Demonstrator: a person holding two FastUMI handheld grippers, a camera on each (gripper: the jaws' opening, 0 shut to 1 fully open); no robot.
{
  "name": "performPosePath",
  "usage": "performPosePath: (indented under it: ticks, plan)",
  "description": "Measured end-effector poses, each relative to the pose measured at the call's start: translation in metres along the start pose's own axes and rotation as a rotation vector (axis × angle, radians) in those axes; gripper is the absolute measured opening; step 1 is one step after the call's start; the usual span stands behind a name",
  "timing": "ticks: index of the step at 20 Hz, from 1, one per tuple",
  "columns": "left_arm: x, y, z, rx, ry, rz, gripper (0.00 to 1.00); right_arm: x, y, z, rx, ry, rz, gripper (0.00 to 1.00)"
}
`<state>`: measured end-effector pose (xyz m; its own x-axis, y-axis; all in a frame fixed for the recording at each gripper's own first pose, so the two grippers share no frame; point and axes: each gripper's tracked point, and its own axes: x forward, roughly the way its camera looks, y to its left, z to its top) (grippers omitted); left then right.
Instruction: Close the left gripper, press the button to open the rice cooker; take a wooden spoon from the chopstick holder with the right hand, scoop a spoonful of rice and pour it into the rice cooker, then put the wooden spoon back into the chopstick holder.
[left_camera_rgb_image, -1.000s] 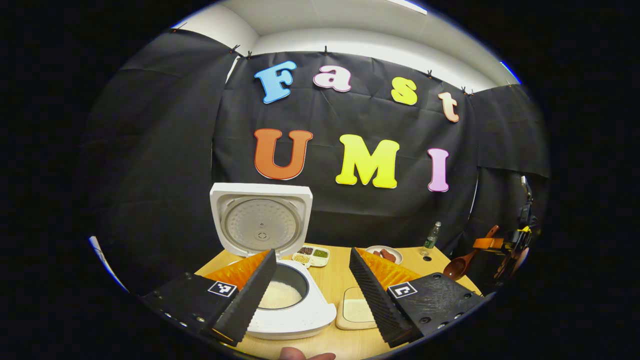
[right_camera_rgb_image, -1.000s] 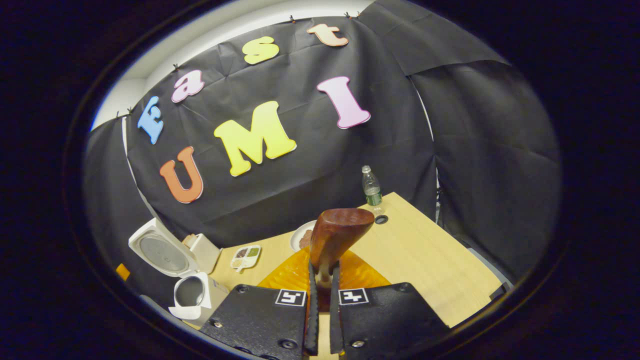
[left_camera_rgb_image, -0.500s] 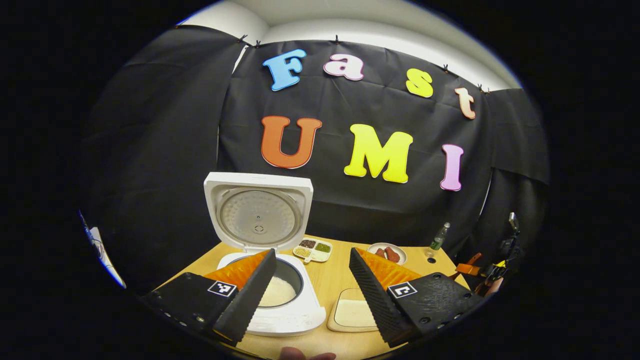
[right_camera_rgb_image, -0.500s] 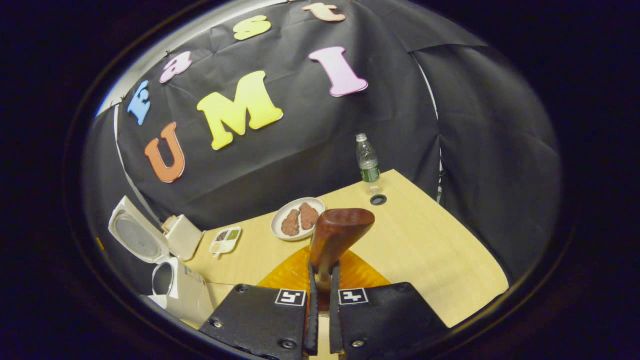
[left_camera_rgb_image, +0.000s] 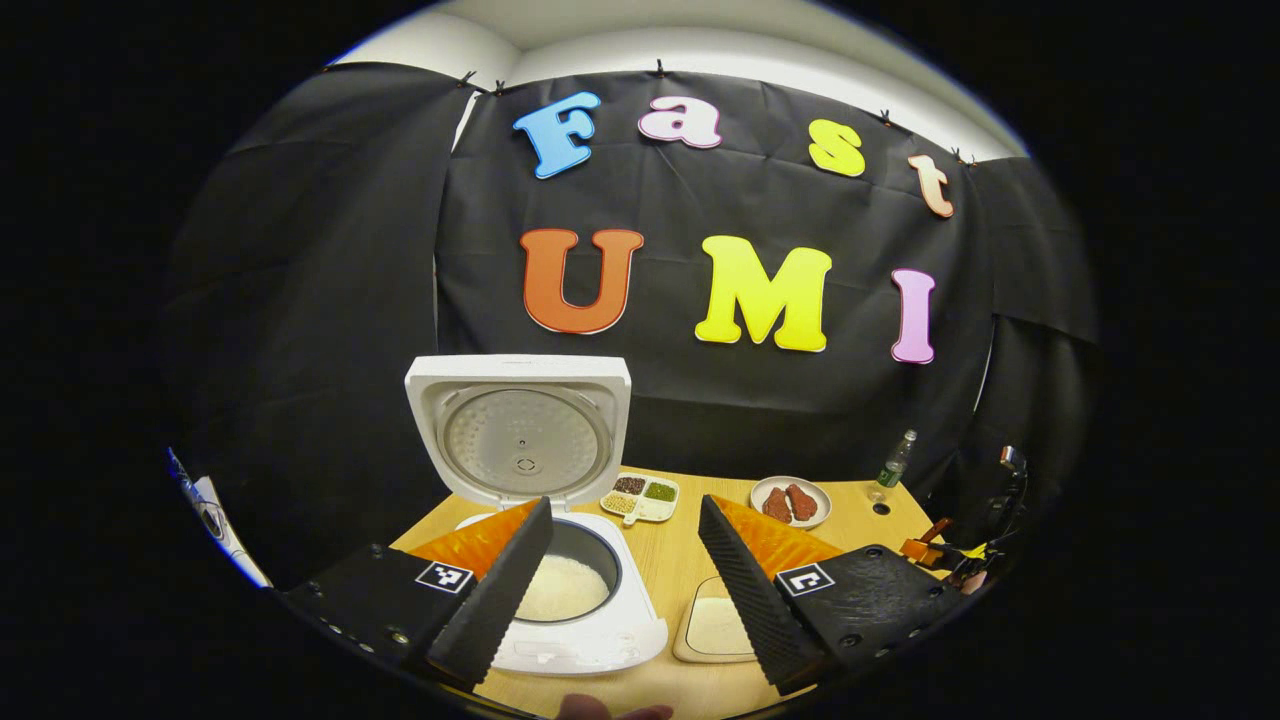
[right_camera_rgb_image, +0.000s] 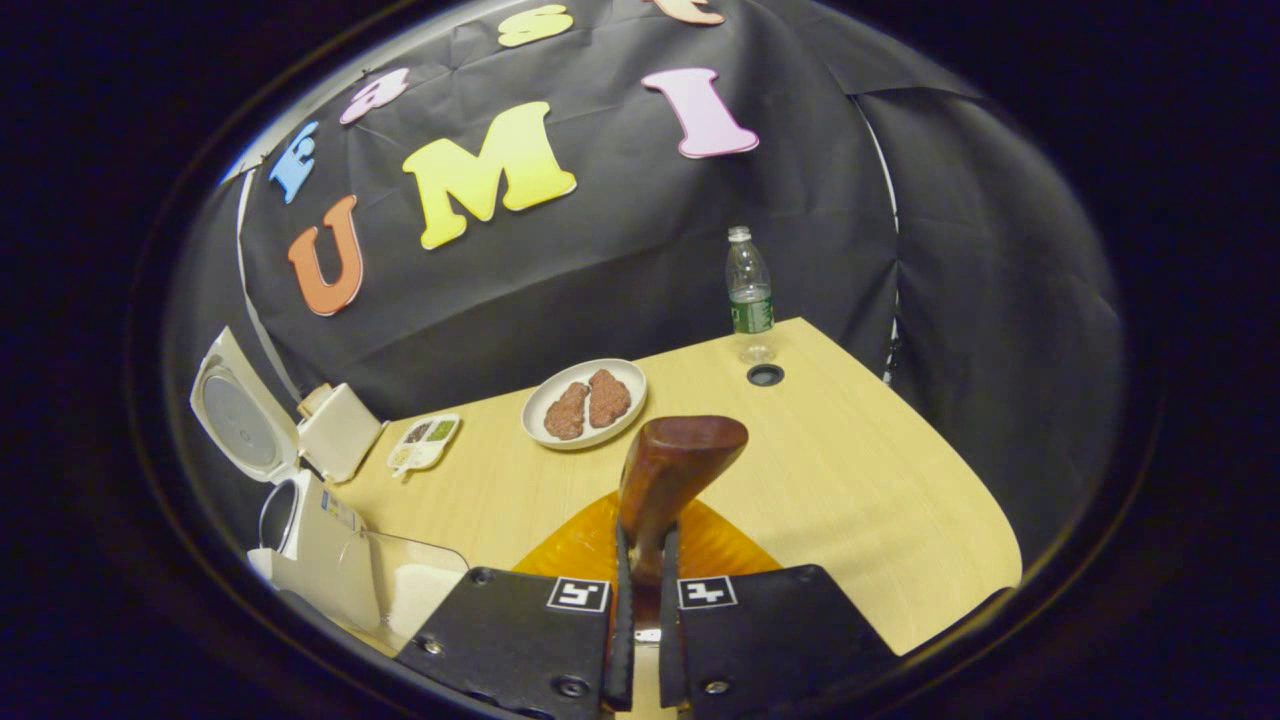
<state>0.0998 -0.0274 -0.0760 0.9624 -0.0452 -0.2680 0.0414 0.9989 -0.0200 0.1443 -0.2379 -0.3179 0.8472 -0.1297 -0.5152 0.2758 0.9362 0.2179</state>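
Right fingers: your right gripper (right_camera_rgb_image: 640, 600) is clamped on the wooden spoon (right_camera_rgb_image: 672, 470), both fingers pressing the handle low down, the bowl standing up beyond the tips.
Left fingers: your left gripper (left_camera_rgb_image: 625, 570) is spread wide and holds nothing.
Spoon handling: judge it light, stiff and smooth; a grip this low could let it pivot, so keep the squeeze firm.
Rice cooker: the rice cooker (left_camera_rgb_image: 560, 600) sits lid-up just beyond your left fingers, with white rice in the pot.
Rice tray: the tray of rice (left_camera_rgb_image: 715, 628) lies just beside the cooker, between your left fingers.
Chopstick holder: the white holder (right_camera_rgb_image: 340, 430) is my guess; I cannot tell for sure.
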Motion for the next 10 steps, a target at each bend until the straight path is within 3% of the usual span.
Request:
performPosePath:
  ticks: [6,8,9,10]
  plan:
    - [-0.004,0.001,0.007,-0.001,-0.017,-0.025,0.94,-0.003,0.003,-0.004,0.041,-0.004,0.006,0.19]
    - [-0.005,0.003,0.011,-0.003,-0.028,-0.034,0.94,-0.013,0.002,0.003,0.018,-0.016,-0.002,0.43]
    - [-0.005,0.005,0.014,-0.004,-0.038,-0.039,0.94,-0.018,0.002,0.007,0.011,-0.024,-0.008,0.61]
    - [-0.005,0.006,0.019,-0.003,-0.050,-0.041,0.94,-0.025,0.002,0.013,0.005,-0.036,-0.020,0.66]
